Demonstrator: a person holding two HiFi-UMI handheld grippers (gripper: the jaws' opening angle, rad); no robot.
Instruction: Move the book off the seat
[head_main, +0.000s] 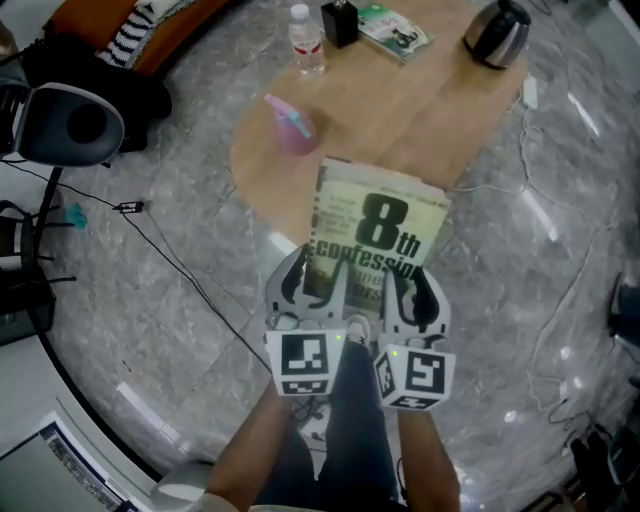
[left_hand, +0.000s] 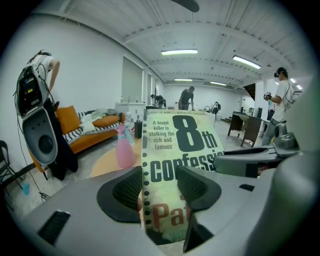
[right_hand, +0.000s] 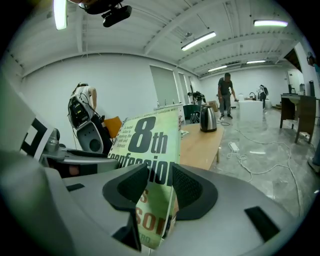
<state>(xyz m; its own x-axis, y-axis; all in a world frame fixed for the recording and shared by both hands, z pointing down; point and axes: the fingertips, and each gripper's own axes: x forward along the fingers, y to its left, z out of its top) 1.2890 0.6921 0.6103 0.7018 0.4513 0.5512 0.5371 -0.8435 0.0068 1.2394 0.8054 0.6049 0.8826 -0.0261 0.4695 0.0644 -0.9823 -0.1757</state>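
Observation:
The book (head_main: 375, 235) is a pale green paperback with "8th confession" on its cover. Both grippers hold it up by its near edge, and its far end reaches over the near rim of the wooden table (head_main: 430, 120). My left gripper (head_main: 318, 285) is shut on the book's left part, the spine side (left_hand: 175, 150). My right gripper (head_main: 405, 290) is shut on the book's right part (right_hand: 145, 145). In the left gripper view the left gripper (left_hand: 159, 187) pinches the cover between its pads; in the right gripper view the right gripper (right_hand: 157, 187) does the same.
On the table stand a pink spray bottle (head_main: 290, 125), a water bottle (head_main: 307, 40), a black box (head_main: 340, 22), a magazine (head_main: 395, 28) and a kettle (head_main: 497, 32). An orange sofa (head_main: 150, 30) and a grey device on a stand (head_main: 70, 125) are at the left. Cables (head_main: 560, 300) cross the floor.

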